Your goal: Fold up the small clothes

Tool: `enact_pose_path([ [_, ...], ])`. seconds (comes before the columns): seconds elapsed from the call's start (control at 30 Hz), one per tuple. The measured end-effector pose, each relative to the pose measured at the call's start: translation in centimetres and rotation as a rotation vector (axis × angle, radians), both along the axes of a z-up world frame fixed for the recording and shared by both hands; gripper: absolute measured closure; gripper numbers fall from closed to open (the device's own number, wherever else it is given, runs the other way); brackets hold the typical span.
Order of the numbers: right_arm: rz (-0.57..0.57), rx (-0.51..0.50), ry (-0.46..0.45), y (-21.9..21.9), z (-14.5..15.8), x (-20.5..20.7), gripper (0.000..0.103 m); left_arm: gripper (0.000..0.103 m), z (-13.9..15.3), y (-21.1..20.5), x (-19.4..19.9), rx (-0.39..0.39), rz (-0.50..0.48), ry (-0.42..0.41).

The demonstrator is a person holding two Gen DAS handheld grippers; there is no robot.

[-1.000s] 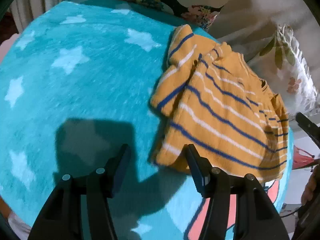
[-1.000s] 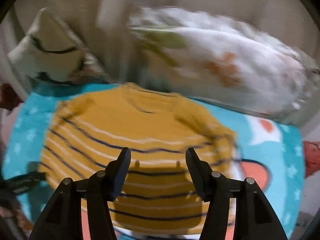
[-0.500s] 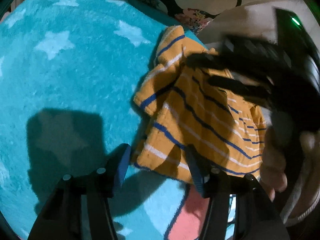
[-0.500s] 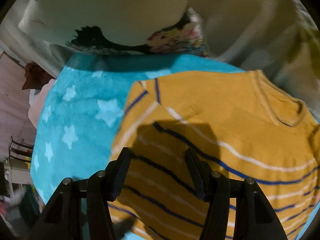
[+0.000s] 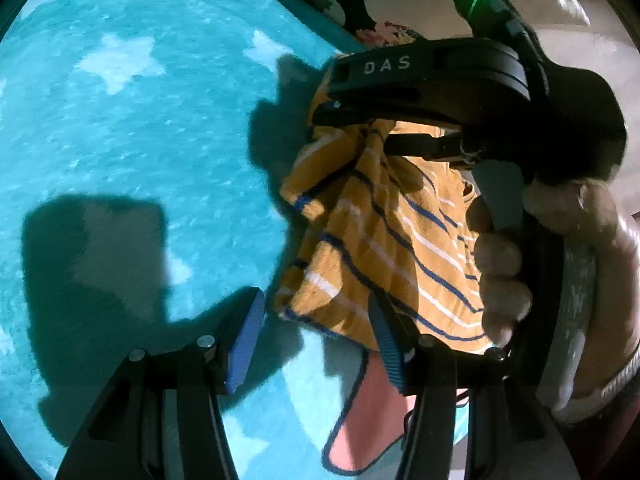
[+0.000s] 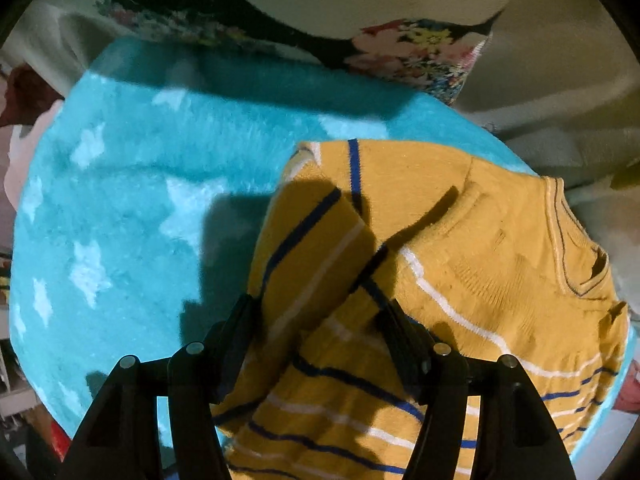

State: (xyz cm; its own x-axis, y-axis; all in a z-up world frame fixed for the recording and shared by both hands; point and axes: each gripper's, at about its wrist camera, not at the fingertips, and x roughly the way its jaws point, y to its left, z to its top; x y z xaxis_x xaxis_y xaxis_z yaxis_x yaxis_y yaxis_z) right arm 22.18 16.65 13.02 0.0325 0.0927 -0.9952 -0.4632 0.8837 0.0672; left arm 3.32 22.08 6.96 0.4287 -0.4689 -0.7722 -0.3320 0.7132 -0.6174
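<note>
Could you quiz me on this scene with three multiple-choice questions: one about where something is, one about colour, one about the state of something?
1. Where does the yellow striped sweater lie?
A. On a turquoise blanket with pale stars
B. On a wooden floor
C. In a laundry basket

2. What colours are the sweater's stripes?
A. Red and green
B. Blue and white
C. Black only

3. How does the sweater's sleeve lie?
A. Stretched straight out to the side
B. Rolled into a ball
C. Folded in over the body

Answers:
1. A, the right wrist view shows the blanket spread under and beside the sweater.
2. B, blue and white lines cross the yellow knit.
3. C, the sleeve lies diagonally across the sweater's front, just ahead of the right gripper.
</note>
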Motion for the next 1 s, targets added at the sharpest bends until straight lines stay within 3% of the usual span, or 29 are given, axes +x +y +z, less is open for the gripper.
enact_pose_path([
  [0.13, -0.01, -0.022, -0.036, 0.4, 0.1, -0.3, 0.049, 0.05, 0.2, 0.7, -0.3, 0.002, 0.002, 0.0],
  [0.3, -0.007, 0.021, -0.106, -0.4, 1.4, -1.9, 0.087, 0.05, 0.0, 1.1, -1.1, 0.0, -0.016, 0.003],
  [0.57, -0.099, 0.262, -0.08, -5.9, 3.6, -2.5, 0.09, 0.05, 0.2, -0.4, -0.5, 0.023, 0.012, -0.004],
  [0.73, -0.133, 0.394, -0.071, -10.1, 5.9, -1.8, 0.091, 0.05, 1.9, -1.6, -1.6, 0.074, 0.045, -0.007],
  [1.0, -0.196, 0.511, -0.093, -21.9, 7.4, -1.3, 0.091, 0.048, 3.3, -6.6, -2.6, 0.139, 0.062, 0.011],
])
